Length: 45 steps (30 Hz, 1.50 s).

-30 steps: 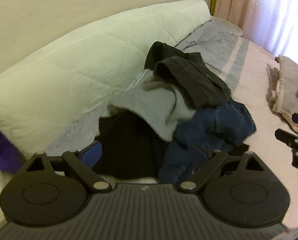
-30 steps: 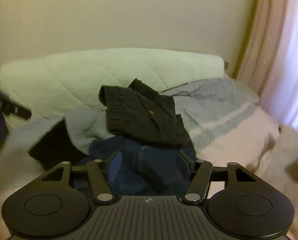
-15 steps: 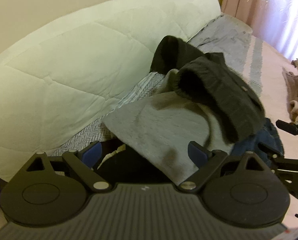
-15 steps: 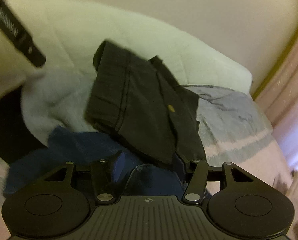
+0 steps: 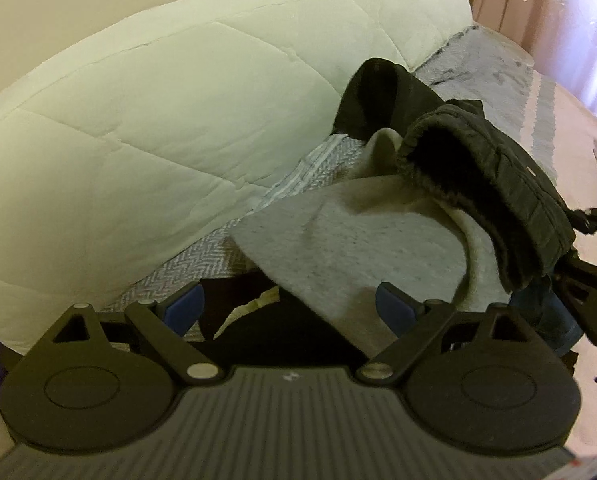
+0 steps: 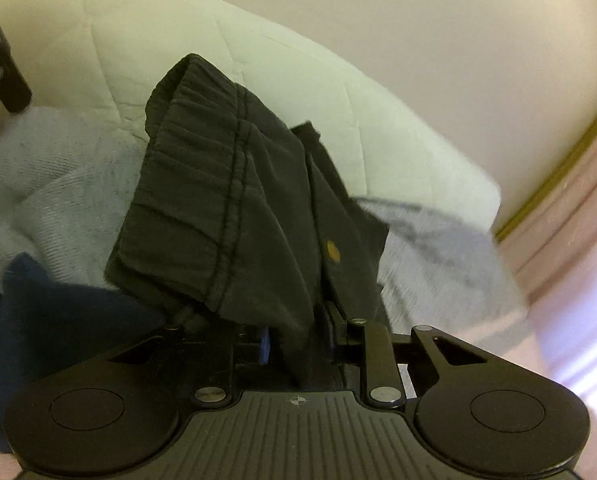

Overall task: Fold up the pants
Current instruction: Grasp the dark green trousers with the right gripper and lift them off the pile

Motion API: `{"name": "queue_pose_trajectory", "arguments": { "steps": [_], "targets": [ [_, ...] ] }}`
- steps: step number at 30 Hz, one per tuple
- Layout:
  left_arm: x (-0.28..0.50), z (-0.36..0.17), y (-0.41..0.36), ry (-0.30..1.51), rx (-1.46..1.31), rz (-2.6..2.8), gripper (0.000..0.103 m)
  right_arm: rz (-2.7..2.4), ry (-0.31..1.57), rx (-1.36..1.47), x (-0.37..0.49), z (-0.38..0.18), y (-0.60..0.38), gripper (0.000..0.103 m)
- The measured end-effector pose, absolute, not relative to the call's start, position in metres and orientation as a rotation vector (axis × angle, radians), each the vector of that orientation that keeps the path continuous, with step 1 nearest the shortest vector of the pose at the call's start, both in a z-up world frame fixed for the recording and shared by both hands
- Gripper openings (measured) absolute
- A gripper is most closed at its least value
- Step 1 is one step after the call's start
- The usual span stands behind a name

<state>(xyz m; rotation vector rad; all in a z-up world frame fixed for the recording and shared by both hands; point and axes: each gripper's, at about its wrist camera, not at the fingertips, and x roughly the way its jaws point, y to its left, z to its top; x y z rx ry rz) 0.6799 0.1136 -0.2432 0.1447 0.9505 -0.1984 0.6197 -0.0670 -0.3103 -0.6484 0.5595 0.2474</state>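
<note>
Dark charcoal pants (image 6: 226, 216) with a gathered elastic waistband lie on top of a pile of clothes. My right gripper (image 6: 296, 340) is shut on their lower edge, and the cloth hangs down between its blue pads. In the left wrist view the same pants (image 5: 494, 184) drape over a grey garment (image 5: 362, 248), and the right gripper (image 5: 586, 280) shows at the right edge beneath them. My left gripper (image 5: 290, 306) stands open just above the grey garment and a black garment (image 5: 282, 332), holding nothing.
A white quilted duvet (image 5: 158, 128) is bunched against the wall behind the pile. Blue jeans (image 6: 54, 308) lie under the pile. A grey-and-pink striped blanket (image 5: 538, 92) covers the bed to the right, with pink curtains (image 5: 570, 8) beyond.
My right gripper closed in on the dark pants and shut on their edge. My left gripper moved nearer the pile and stayed open.
</note>
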Motion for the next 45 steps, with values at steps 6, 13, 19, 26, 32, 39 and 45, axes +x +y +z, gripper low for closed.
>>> {"name": "queue_pose_trajectory", "arguments": {
  "steps": [6,13,19,26,32,39,45],
  "targets": [
    [0.676,-0.226,0.123,0.918,0.147,-0.157,0.090,0.278,0.483,-0.191,0.617,-0.246,-0.108,0.003],
    [0.654,-0.189,0.125,0.860,0.135,-0.166,0.089,0.220,0.287,0.341,0.558,-0.123,-0.195,0.002],
    [0.610,-0.151,0.102,0.808,0.144,-0.270,0.089,0.115,0.052,0.478,0.445,-0.016,-0.251,0.002],
    [0.522,-0.095,0.045,0.721,0.176,-0.499,0.089,-0.103,-0.207,0.411,0.256,0.102,-0.296,0.002],
    [0.418,-0.065,-0.017,0.667,0.200,-0.743,0.089,-0.261,-0.249,0.227,0.108,0.179,-0.289,0.002],
    [0.293,-0.055,-0.068,0.656,0.227,-0.931,0.089,-0.428,-0.246,0.058,0.049,0.248,-0.302,0.002],
    [0.212,-0.062,-0.069,0.676,0.229,-0.972,0.089,-0.914,0.054,0.045,-0.004,0.252,-0.396,0.003]
  ]
}}
